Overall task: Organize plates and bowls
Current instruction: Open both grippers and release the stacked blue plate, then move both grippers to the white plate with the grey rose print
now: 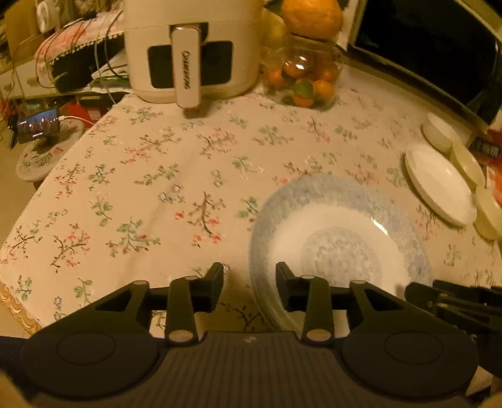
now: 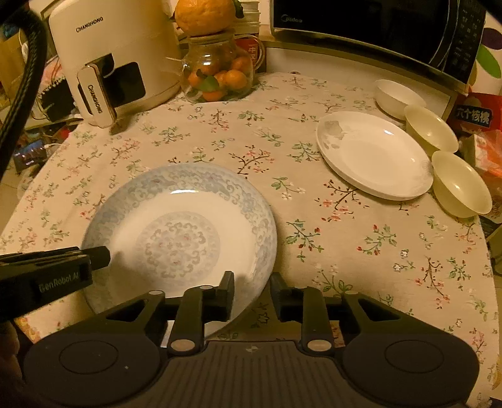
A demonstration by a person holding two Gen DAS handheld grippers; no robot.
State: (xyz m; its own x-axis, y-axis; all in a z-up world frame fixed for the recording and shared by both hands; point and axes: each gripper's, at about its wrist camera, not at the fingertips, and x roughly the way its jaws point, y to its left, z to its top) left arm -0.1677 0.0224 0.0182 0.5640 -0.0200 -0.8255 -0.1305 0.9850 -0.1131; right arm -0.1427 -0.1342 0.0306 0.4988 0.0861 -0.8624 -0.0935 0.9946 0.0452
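Note:
A blue-patterned plate (image 1: 339, 226) (image 2: 178, 219) lies flat on the flowered tablecloth near the front edge. My left gripper (image 1: 249, 279) stands open astride the plate's left rim, one finger outside and one over the dish, with a gap on both sides. My right gripper (image 2: 251, 290) is open astride the near right rim in the same way. Each gripper shows at the edge of the other's view. A white plate (image 2: 373, 153) lies at the back right. Beside it stand a white bowl (image 2: 395, 97) and two cream bowls (image 2: 429, 128) (image 2: 459, 185).
A white air fryer (image 2: 109, 62) and a glass jar of oranges (image 2: 216, 72) stand at the back. A microwave (image 2: 376, 28) fills the back right corner. Red packets (image 2: 477, 116) crowd the right edge. Left of the table sits a low stool with a phone (image 1: 37, 125).

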